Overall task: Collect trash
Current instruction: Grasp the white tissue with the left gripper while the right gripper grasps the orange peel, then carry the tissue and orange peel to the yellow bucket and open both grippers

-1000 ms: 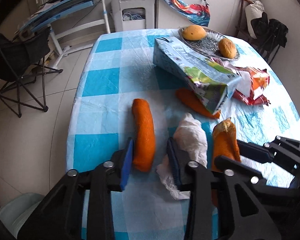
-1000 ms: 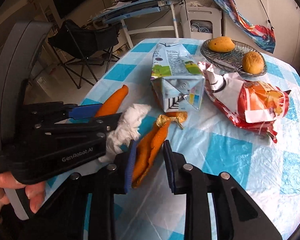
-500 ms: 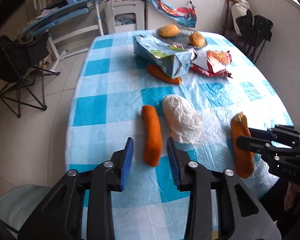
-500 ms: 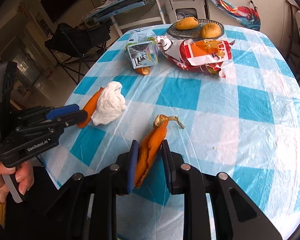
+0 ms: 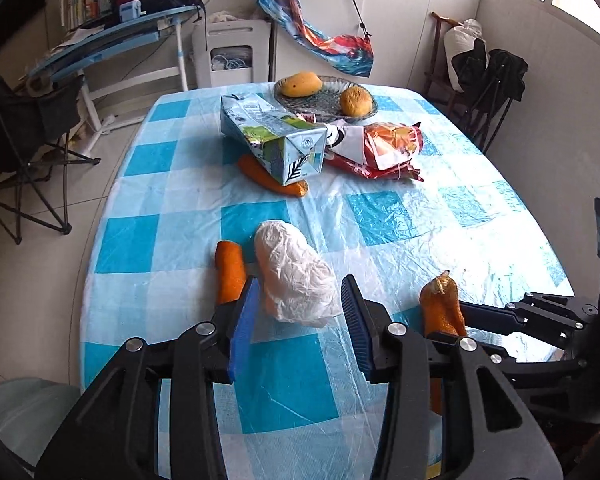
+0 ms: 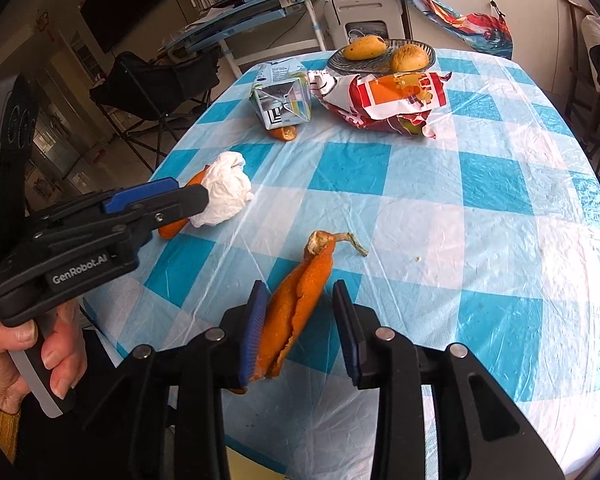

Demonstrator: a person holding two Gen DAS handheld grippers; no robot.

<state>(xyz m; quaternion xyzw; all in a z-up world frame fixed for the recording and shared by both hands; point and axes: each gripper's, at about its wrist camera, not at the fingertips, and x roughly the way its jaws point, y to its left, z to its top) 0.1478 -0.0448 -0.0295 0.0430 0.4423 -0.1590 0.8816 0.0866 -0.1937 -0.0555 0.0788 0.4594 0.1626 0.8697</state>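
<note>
Two wrist views of a worktop (image 5: 400, 208) covered in a blue-and-white checked plastic cloth. In the left wrist view, the left hand-held gripper (image 5: 298, 320) sits at lower centre, its jaws parted and just widened, straddling the near end of a crumpled white tissue (image 5: 296, 276) without pressing on it; an orange peel strip (image 5: 229, 270) lies just left of the tissue, partly hidden behind the left finger. In the right wrist view, the right hand-held gripper (image 6: 300, 320) occupies lower centre, its jaws likewise just opened; a split orange peel with a dried stem (image 6: 300, 296) lies between them, touching the left pad and clear of the right pad, so it is not clamped. At the left edge of this view a person's hand (image 6: 24, 364) holds the handle of the left unit. Toward the top of both views lie a flattened drink carton (image 5: 276, 140) resting on a third peel piece (image 5: 272, 178), a crumpled red snack bag (image 5: 380, 148) just right of the carton, and, behind them, a glass dish (image 5: 320, 100) carrying two yellow-orange fruits (image 5: 354, 101).
</note>
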